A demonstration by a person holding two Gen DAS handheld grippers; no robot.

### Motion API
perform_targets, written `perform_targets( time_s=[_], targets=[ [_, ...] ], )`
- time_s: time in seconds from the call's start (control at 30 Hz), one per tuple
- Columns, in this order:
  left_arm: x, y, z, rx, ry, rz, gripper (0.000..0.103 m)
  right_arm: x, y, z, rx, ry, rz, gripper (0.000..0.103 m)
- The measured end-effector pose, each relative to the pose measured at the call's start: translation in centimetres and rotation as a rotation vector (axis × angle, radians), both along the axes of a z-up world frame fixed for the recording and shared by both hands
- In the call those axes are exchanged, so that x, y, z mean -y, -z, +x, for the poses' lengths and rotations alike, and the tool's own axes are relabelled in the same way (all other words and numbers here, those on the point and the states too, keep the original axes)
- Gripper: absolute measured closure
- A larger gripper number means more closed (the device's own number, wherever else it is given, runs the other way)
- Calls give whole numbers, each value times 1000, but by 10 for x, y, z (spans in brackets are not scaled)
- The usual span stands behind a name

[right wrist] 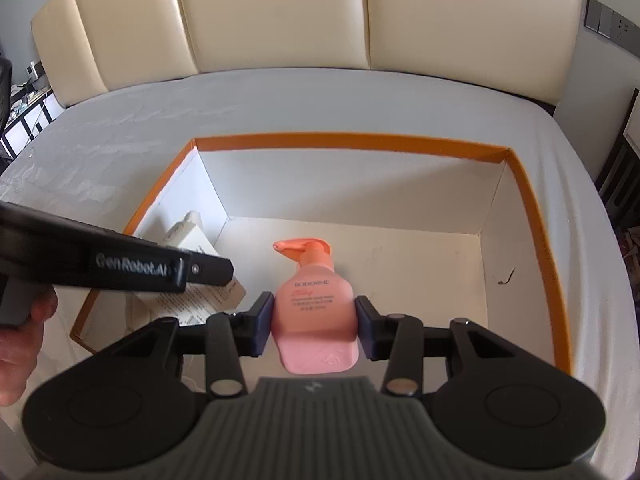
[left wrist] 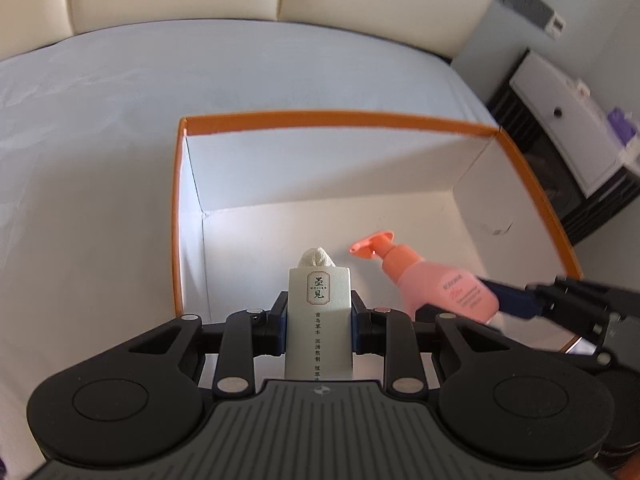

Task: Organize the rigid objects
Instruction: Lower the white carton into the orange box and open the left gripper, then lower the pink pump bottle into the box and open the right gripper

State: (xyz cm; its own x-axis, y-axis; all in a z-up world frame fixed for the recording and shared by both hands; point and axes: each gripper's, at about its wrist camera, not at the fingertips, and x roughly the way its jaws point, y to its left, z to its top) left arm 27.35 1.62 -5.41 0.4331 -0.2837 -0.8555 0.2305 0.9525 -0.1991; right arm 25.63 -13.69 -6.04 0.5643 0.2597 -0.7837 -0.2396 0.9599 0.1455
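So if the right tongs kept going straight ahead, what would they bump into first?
Probably the box. The right tongs hold the pink pump bottle over the orange-edged box, pointing toward its far white wall; nothing else shows in that line. Depth is unclear, so the bottle's pump might reach the floor first.

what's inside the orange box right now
Both held items hang inside the orange box: the pink pump bottle in the right tongs, the white packet in the left tongs. The floor beneath them is hidden.
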Motion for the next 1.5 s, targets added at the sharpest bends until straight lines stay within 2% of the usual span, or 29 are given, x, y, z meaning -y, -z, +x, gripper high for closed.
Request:
perform_targets(
  time_s=[0.13,0.3,0.53,0.6,0.73,0.77,0.8,0.87,0.93,1.07,1.33,1.5],
  targets=[
    [2,5,-4,-15,37,27,72,-3,9,1,-23,-11,-6,60],
    [1,7,-7,-13,39,50,72,-9,18,-4,-35,-33,-34,60],
    [0,8,-6,-13,31,22,70,-16,21,-6,-44,-31,-50,60],
    [-2,8,-5,-9,29,-2,65,-19,20,-5,-44,-31,-54,60],
    [-13,2,-5,5,5,-116,56,-24,20,-5,-41,-24,-64,60],
    [-17,-2,-6,19,-3,-152,51,-25,20,-5,-43,-22,-69,60],
    [-21,-6,-8,34,-12,-176,41,-26,20,-5,-42,-18,-74,60],
    [-29,-13,-11,81,-47,-193,33,-28,20,-4,-48,-17,-76,60],
    [-35,-19,-12,119,-69,-206,33,-32,20,-3,-51,-19,-79,60],
    [-44,-20,-13,125,-93,-257,33,-38,22,2,-80,-21,-91,60],
    [-35,-15,-11,108,-90,-208,33,-45,30,13,-175,-21,-57,60],
    [-33,-15,-10,102,-84,-194,33,-49,24,12,-149,-46,-96,59]
  ],
)
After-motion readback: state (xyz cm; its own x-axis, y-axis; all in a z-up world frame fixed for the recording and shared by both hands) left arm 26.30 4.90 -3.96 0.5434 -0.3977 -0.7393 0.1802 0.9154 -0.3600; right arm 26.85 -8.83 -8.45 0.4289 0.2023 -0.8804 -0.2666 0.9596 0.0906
